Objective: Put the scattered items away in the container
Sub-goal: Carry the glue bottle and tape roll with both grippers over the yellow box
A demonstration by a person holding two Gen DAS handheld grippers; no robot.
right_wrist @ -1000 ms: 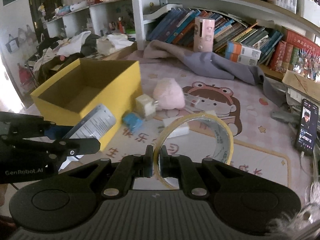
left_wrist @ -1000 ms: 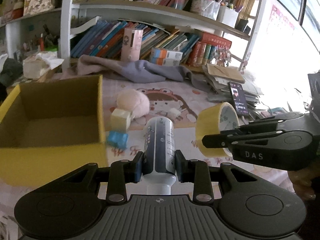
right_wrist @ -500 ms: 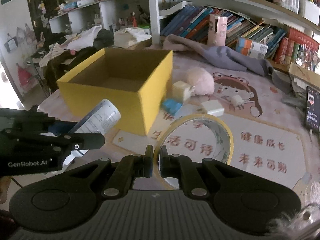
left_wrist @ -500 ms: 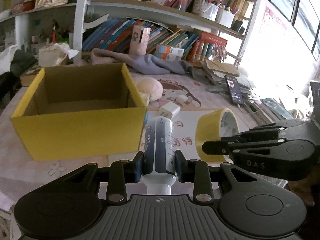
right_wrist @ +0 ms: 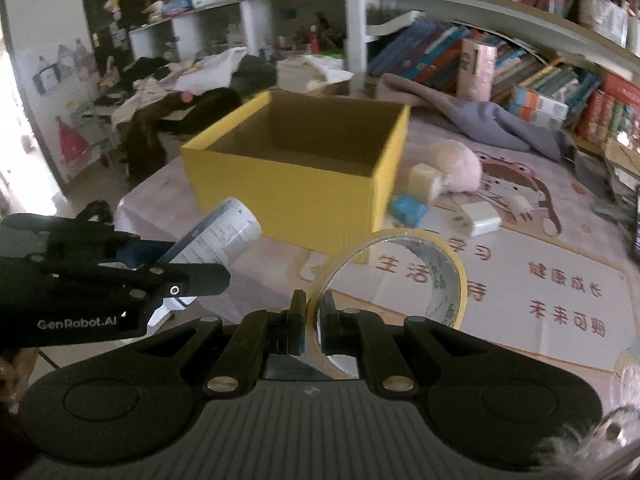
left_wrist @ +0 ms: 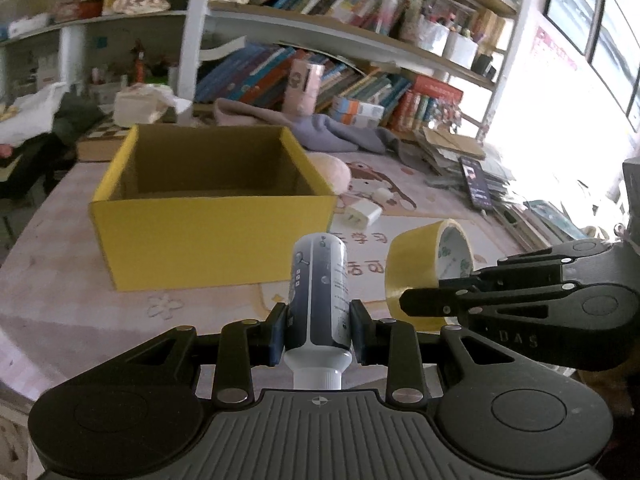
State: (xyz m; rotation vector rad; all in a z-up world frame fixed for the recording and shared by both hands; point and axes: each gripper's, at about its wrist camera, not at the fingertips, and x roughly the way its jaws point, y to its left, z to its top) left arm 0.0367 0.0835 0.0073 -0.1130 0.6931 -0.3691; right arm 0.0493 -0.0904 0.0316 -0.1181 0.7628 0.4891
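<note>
A: Over the last second you have carried both loads sideways along the bench, so the open yellow cardboard box that sat off to the left edge of the left wrist view now stands squarely ahead of you, with its brown inside showing.

B: And the grips?

A: Neither has shifted. Your left claw is clamped on the dark grey and white plastic bottle, cap end toward the camera. Your right claw is pinched almost fully together on the wall of the yellow roll of adhesive tape, which stands up on edge in front of its fingers.

B: So what does that buy me?

A: Both things are in the air just short of the box's near wall, not yet over the opening. I judge you need to go forward and over the rim before letting go. The pink plush ball, white charger block, blue block and pale cube lie on the bench beside the box, so more trips remain.
</note>
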